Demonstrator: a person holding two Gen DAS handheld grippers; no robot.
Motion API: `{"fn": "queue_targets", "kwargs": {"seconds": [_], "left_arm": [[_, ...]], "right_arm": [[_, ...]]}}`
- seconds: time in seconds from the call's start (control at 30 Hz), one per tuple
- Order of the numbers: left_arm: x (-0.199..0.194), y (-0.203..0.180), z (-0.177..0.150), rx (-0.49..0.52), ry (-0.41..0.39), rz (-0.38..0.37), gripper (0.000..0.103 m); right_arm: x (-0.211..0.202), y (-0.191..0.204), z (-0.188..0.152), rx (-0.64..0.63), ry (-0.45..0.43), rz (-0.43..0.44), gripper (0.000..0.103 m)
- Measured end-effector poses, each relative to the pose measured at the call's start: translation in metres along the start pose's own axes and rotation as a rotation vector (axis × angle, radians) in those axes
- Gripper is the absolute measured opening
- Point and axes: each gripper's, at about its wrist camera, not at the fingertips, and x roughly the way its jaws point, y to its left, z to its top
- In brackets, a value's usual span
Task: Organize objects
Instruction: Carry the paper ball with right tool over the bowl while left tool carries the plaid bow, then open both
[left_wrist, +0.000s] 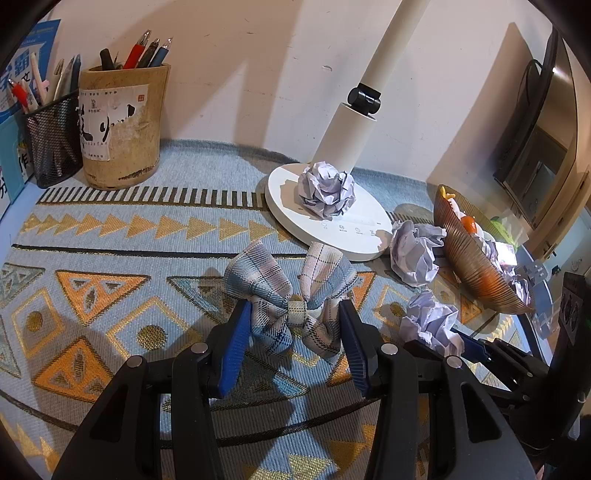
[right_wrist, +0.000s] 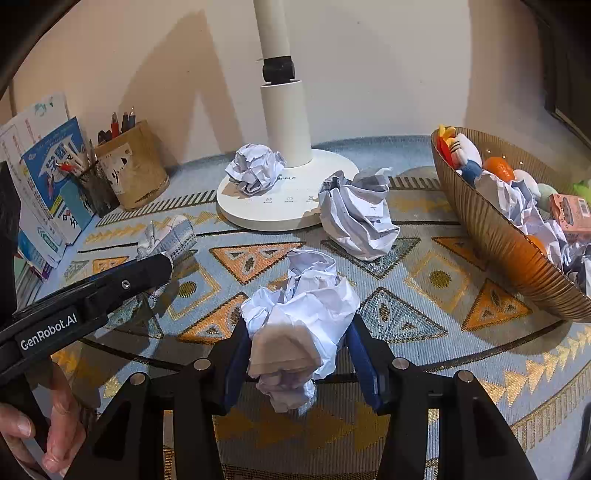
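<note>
A plaid fabric bow (left_wrist: 291, 295) lies on the patterned mat between the blue pads of my left gripper (left_wrist: 295, 314), whose jaws stand wide beside it. My right gripper (right_wrist: 299, 332) has its pads against both sides of a crumpled white paper ball (right_wrist: 303, 314); it also shows in the left wrist view (left_wrist: 432, 321). Another paper ball (right_wrist: 356, 218) lies by the lamp base, and one (right_wrist: 255, 168) sits on the lamp base. The bow also shows in the right wrist view (right_wrist: 166, 236), partly behind the left gripper.
A white lamp (left_wrist: 332, 206) stands at the back. A ribbed brown bowl (right_wrist: 491, 229) at the right holds toys, oranges and paper. A bamboo pen holder (left_wrist: 122, 125), a mesh pen cup (left_wrist: 51, 140) and books (right_wrist: 48, 177) stand at the back left.
</note>
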Motion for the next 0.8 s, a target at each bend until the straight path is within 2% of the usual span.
{"fn": "queue_targets", "kwargs": {"seconds": [0.13,0.23,0.37,0.5,0.63,0.73,0.8], "left_arm": [[-0.003,-0.008,-0.002,0.046,-0.013,0.007,0.045],[-0.011,-0.023,-0.005,0.104,-0.047,0.020,0.045],[-0.022,-0.060,0.011,0.143,-0.048,-0.065,0.045],[-0.025,-0.122,0.040,0.215,-0.069,-0.155,0.045],[-0.001,-0.179,0.069,0.212,-0.039,-0.279,0.045],[0.024,-0.208,0.080,0.222,-0.031,-0.282,0.045],[0.041,-0.224,0.084,0.243,-0.031,-0.282,0.047]], "right_arm": [[-0.002,-0.002,0.000,0.000,-0.011,0.006,0.050],[-0.014,-0.011,-0.001,0.039,-0.042,0.067,0.050],[-0.049,-0.031,-0.001,0.083,-0.115,0.118,0.050],[-0.113,-0.068,0.013,0.090,-0.274,0.045,0.050],[-0.161,-0.141,0.036,0.247,-0.392,-0.051,0.051],[-0.166,-0.197,0.045,0.421,-0.410,-0.122,0.051],[-0.159,-0.217,0.048,0.474,-0.393,-0.121,0.051]]}}
